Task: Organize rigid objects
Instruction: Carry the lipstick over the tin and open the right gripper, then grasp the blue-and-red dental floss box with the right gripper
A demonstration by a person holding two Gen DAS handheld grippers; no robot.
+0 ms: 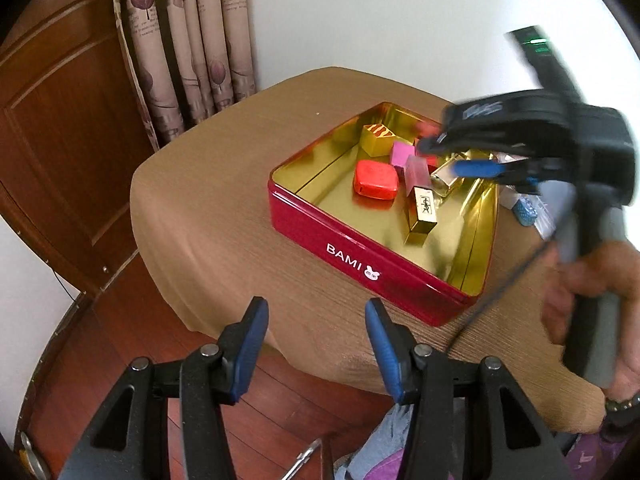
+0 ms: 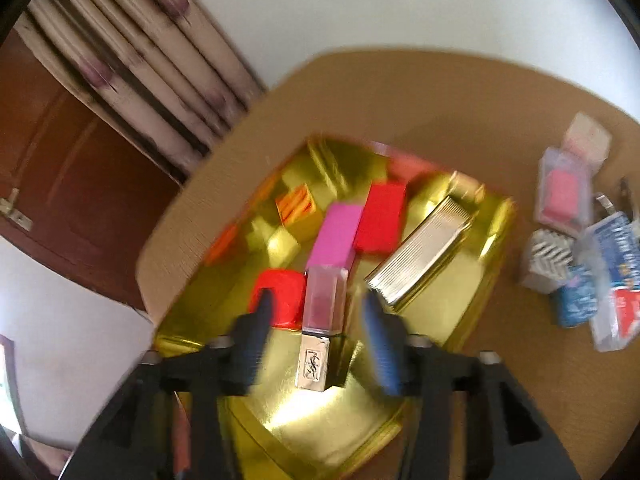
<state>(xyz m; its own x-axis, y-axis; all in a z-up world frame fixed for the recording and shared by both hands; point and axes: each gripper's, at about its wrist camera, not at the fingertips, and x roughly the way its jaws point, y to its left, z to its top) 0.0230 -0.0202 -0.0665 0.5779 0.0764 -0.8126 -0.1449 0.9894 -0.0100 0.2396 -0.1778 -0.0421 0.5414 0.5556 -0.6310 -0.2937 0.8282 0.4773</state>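
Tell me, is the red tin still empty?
No, the red tin already holds several things, among them a rounded red case and a gold-capped lipstick.

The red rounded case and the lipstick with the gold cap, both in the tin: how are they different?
The red rounded case is squat with soft corners; the lipstick is long and square-edged. The case is one plain red; the lipstick has a pinkish clear body and a gold cap with a logo. Both lie inside the red tin.

Two wrist views, (close) over tin
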